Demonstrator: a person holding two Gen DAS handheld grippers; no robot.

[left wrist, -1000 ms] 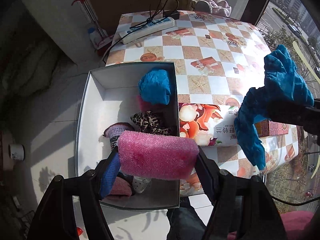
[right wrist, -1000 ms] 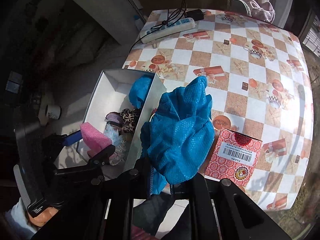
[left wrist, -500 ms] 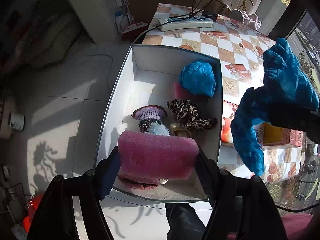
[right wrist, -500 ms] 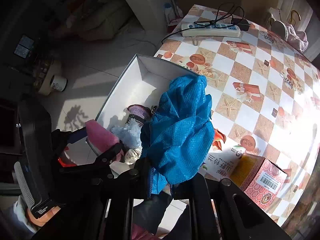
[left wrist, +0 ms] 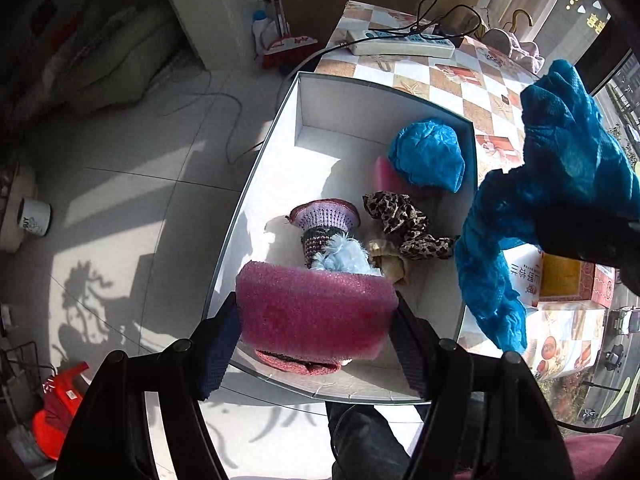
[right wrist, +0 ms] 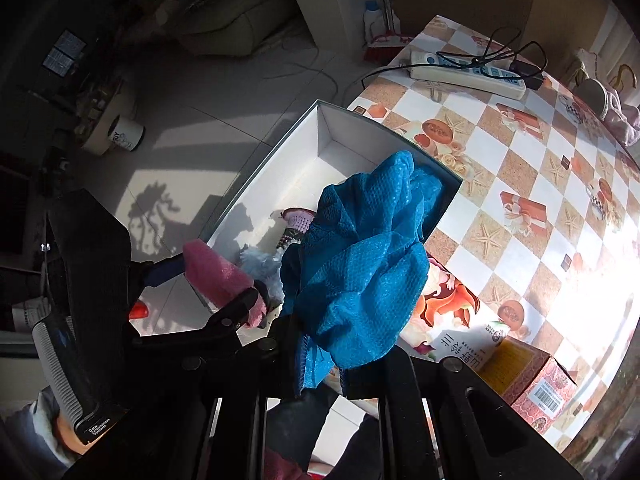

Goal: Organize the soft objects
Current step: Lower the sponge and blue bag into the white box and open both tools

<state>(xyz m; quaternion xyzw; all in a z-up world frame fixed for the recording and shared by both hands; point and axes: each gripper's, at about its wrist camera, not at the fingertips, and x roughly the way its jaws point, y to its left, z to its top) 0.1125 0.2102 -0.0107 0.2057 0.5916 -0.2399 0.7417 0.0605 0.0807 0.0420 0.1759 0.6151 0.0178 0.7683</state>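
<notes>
Left wrist view shows the left gripper point(left wrist: 316, 316) closed across the ends of a pink foam sponge block point(left wrist: 316, 312), its two fingers pressing the block flat and level so it hangs just above the near end of the white rectangular cardboard box point(left wrist: 276, 128); held this way, it looks ready to be let go straight down into the box

Beyond the block, inside the box, lie a purple crocheted knit piece point(left wrist: 324, 222) with a pale blue fluffy tuft point(left wrist: 344, 256) right against it, a leopard-print fabric scrunchie point(left wrist: 404, 220) further ahead and to the right, and at the far right corner a crumpled blue plastic cover point(left wrist: 428, 156) resting on another pink piece. A dark pink knit edge peeks out under the held block. The far left part of the box floor is bare

Right wrist view shows the right gripper point(right wrist: 340, 360) pinched shut on a bunched blue textured cloth point(right wrist: 360, 264), which drapes over its fingers, above the box's right wall and the printed tablecloth point(right wrist: 520, 168). I judge this cloth waits its turn while the left drops first. A red patterned carton point(right wrist: 536, 376) sits to the right of this gripper
</notes>
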